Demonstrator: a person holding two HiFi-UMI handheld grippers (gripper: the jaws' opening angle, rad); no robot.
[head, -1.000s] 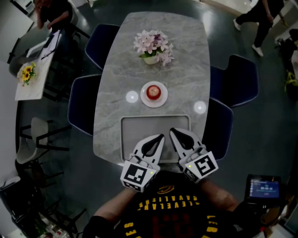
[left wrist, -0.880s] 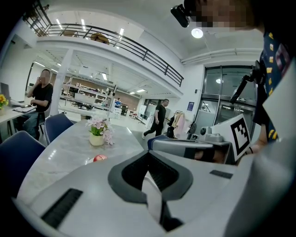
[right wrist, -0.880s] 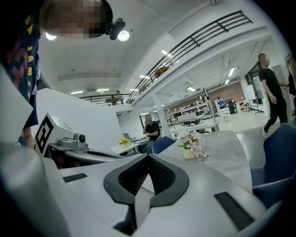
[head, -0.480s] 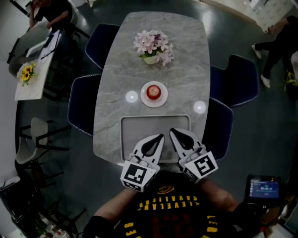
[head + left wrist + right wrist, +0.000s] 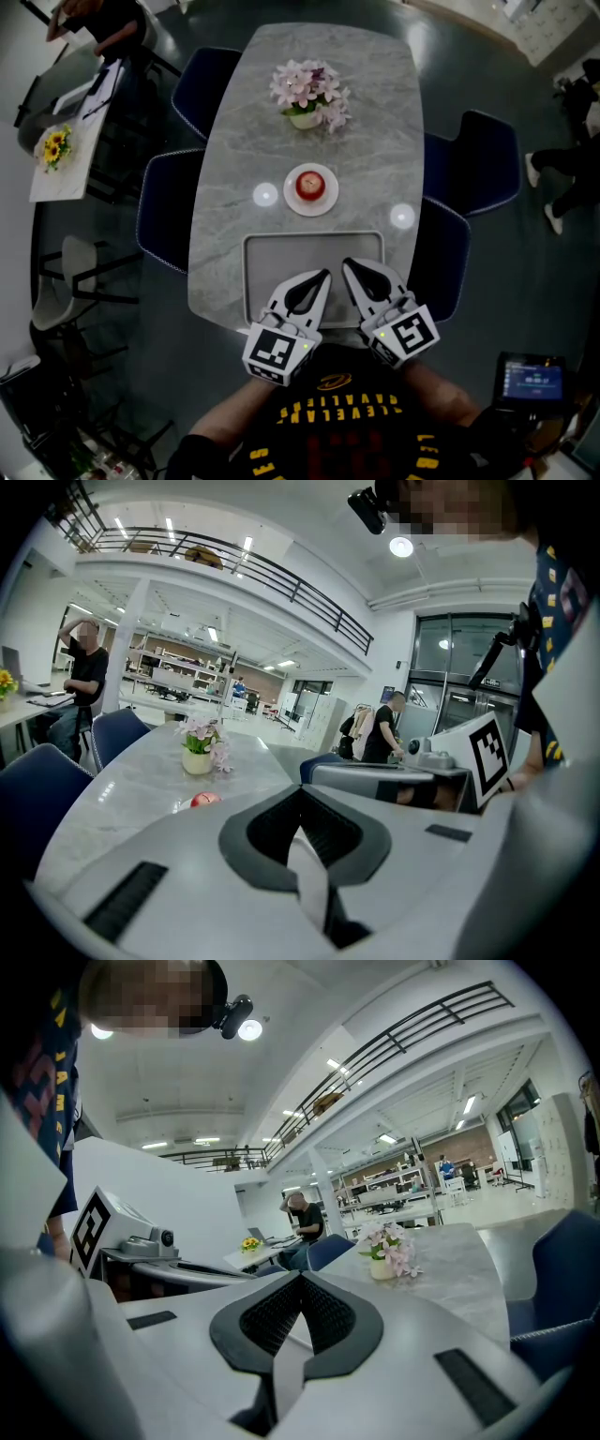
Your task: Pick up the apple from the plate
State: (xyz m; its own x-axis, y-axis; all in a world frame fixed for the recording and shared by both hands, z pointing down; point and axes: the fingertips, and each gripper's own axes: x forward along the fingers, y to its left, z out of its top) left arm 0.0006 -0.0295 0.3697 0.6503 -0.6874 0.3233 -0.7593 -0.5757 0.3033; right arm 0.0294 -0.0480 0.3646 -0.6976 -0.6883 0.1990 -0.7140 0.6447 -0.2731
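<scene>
Scene: a grey marbled tabletop with dark blue chairs along both long edges.

Task object: the red apple sits on a small white plate near the centre of the tabletop, on its midline. Nothing touches the apple. In the left gripper view only its top shows, above the left jaw's upper edge.

Other items:
- A shallow grey tray lies at the near edge of the tabletop, just beside the plate on its near side.
- A white pot of pink flowers stands toward the far edge, on the same midline as the plate.

Left gripper: held over the near left part of the tray, tips pointing toward the far edge. Its jaws are pressed together at the tips, with nothing between them.

Right gripper: held over the near right part of the tray, beside the left gripper, their tips close together but not touching. Its jaws are likewise pressed together at the tips and hold nothing.

Both grippers are well apart from the apple, with the far rim of the tray between them and the plate.
</scene>
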